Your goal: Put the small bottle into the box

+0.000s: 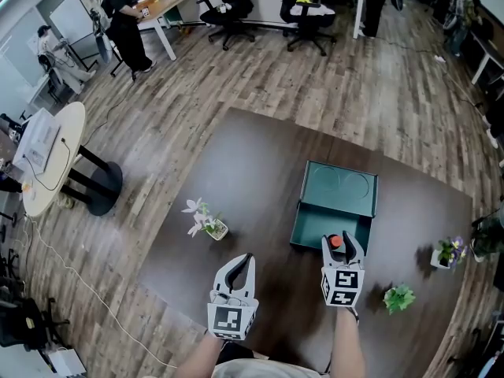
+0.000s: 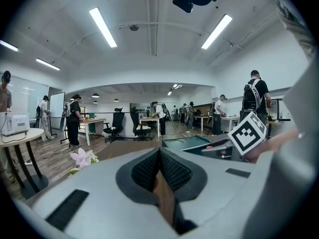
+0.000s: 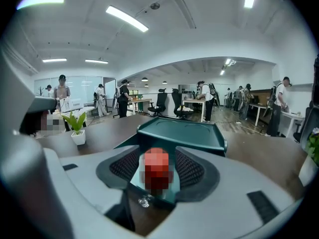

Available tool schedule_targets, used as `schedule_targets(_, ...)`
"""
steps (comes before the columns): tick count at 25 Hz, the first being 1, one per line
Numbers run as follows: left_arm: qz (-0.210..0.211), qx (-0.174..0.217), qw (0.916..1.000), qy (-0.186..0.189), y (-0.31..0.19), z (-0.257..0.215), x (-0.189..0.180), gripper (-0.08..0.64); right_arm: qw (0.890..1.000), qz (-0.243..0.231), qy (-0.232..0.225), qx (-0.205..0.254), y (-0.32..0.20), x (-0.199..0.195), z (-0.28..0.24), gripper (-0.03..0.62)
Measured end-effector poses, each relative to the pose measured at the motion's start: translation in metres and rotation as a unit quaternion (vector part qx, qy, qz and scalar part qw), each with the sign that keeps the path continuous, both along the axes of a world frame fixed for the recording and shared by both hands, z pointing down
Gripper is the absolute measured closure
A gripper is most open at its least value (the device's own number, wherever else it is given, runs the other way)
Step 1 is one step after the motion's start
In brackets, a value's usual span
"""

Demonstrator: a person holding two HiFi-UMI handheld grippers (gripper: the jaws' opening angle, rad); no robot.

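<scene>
Right claw spread, pads look just clear of the bottle standing between them. Bottle looks to sit in the box, just behind its front wall. Left claw pressed together, empty, over the table, well apart from the box.

Risk: a skewed pull-back lets a pad clip the bottle, so it tips or gets dragged out over the front wall.

No readable text. Only the square-pattern marker cube; any bottle label can't be made out.
</scene>
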State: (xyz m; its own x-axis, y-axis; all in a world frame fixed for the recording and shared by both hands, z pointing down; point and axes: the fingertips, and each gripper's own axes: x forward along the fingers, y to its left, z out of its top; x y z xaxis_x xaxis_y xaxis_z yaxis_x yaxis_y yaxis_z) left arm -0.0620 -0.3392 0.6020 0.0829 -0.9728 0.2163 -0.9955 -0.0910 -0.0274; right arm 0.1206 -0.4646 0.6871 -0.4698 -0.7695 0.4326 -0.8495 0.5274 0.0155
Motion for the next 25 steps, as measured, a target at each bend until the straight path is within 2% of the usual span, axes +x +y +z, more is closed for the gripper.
schedule_targets(5, 0.002, 0.008, 1.0000, -0.004, 0.000, -0.008, -0.002, 0.558, 0.999, -0.001, -0.024, 0.030, -0.001, 0.002, -0.029, 0.304)
schedule_targets(9, 0.007, 0.024, 0.9997, -0.006, -0.001, -0.021, -0.005, 0.558, 0.999, 0.002, -0.031, 0.040, 0.005, 0.006, -0.049, 0.302)
schedule_targets(15, 0.007, 0.053, 0.9986, -0.001, 0.002, -0.045, -0.016, 0.558, 0.996, 0.019, -0.028, 0.082, 0.026, 0.014, -0.089, 0.295)
schedule_targets(21, 0.028, 0.080, 0.9964, -0.004, 0.015, -0.071, -0.024, 0.558, 0.991, 0.043, -0.041, 0.121, 0.057, 0.025, -0.135, 0.287)
schedule_targets(25, 0.034, 0.098, 0.9946, -0.006, 0.019, -0.087, -0.036, 0.558, 0.987, 0.056, -0.033, 0.148, 0.077, 0.028, -0.157, 0.287)
